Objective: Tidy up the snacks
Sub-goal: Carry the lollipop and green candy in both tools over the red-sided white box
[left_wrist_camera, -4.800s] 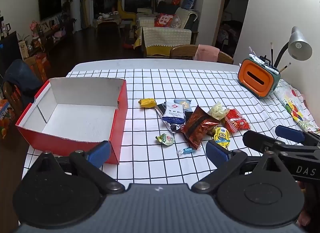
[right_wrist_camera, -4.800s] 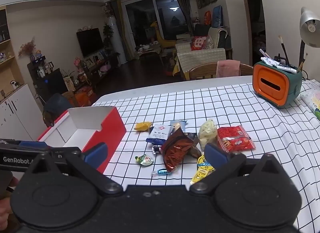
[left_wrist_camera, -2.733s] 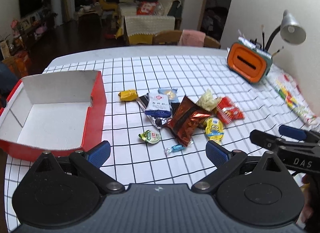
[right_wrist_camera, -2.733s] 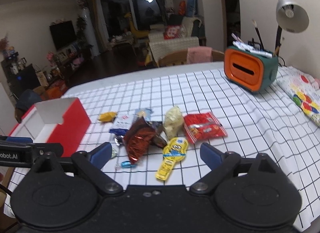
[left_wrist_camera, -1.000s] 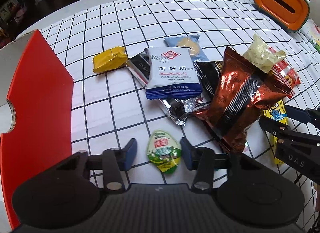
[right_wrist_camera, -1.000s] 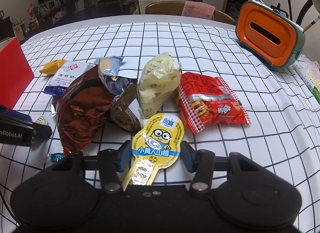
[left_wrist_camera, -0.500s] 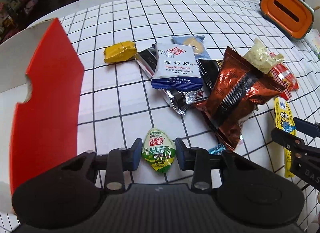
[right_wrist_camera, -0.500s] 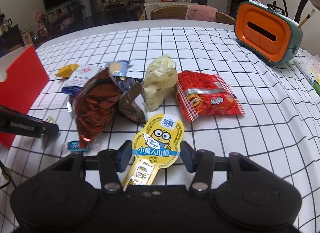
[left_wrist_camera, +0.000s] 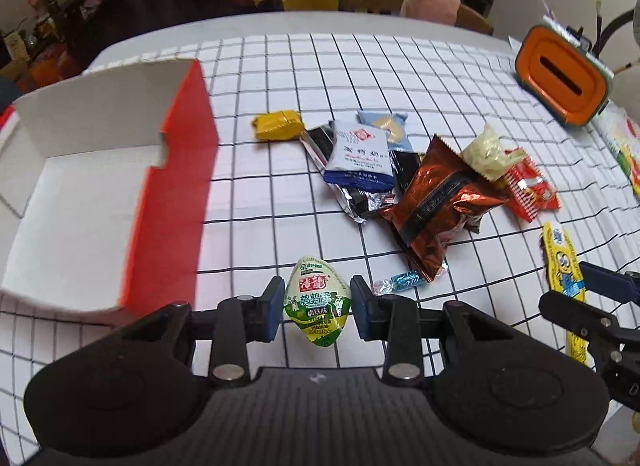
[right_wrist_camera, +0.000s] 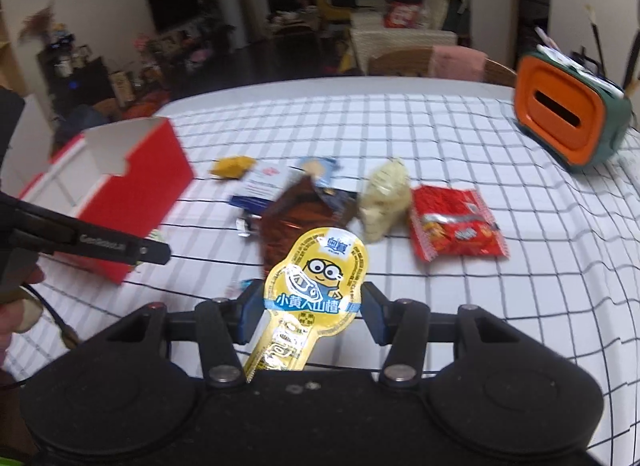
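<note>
Loose snack packets (left_wrist_camera: 436,189) beside open red box (left_wrist_camera: 176,201)

Both wrist views downward, sharing snack pile (left_wrist_camera: 420,185)

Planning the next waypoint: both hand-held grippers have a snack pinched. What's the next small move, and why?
Probably carry the left hand-held gripper left over the red box and release. It is shut on the green egg-shaped packet, the box is open and looks empty, and its wall is right beside it. The right hand-held gripper, holding the yellow cartoon packet, can follow.

We see a glossy crinkled copper foil snack bag (left_wrist_camera: 440,201), a matt red-and-white cardboard box (left_wrist_camera: 172,201), a checked white cloth tablecloth (left_wrist_camera: 280,65), and a smooth orange plastic holder (left_wrist_camera: 560,77).
</note>
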A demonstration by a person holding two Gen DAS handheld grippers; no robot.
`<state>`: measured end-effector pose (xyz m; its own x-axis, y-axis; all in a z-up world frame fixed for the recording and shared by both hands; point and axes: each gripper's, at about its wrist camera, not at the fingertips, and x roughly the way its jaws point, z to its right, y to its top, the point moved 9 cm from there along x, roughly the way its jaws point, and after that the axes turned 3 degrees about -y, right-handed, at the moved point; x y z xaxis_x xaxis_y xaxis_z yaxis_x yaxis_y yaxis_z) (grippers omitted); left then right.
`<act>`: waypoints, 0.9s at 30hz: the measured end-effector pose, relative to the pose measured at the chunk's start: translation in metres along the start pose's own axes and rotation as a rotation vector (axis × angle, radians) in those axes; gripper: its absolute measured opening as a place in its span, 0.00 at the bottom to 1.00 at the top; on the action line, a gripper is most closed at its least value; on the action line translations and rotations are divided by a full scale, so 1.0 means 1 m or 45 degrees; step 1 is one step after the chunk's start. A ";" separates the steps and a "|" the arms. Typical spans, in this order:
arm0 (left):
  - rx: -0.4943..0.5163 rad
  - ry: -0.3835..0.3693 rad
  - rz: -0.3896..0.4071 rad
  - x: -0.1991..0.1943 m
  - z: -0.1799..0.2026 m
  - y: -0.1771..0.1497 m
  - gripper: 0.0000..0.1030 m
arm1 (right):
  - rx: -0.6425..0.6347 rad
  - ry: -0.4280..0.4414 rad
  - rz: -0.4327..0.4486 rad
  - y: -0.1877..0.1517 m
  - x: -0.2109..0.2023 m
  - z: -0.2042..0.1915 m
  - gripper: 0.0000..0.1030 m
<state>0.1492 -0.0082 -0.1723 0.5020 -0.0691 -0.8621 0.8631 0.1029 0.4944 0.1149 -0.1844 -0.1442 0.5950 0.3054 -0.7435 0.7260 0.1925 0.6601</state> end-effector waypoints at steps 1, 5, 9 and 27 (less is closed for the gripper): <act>-0.009 0.001 0.011 -0.006 -0.002 0.000 0.33 | -0.008 0.023 0.005 0.002 -0.004 -0.005 0.50; -0.036 0.021 0.039 -0.030 -0.013 0.000 0.33 | -0.063 0.070 0.034 0.013 -0.017 -0.024 0.50; -0.043 0.038 0.078 -0.051 -0.027 0.005 0.33 | -0.119 0.101 0.054 0.025 -0.025 -0.044 0.50; -0.060 0.101 0.176 -0.097 -0.148 0.037 0.34 | -0.282 0.158 0.106 0.085 -0.002 -0.175 0.50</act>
<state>0.1240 0.1494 -0.0872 0.6086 0.0271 -0.7930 0.7815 0.1522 0.6050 0.1155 -0.0052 -0.0679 0.5929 0.4380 -0.6757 0.5751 0.3570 0.7361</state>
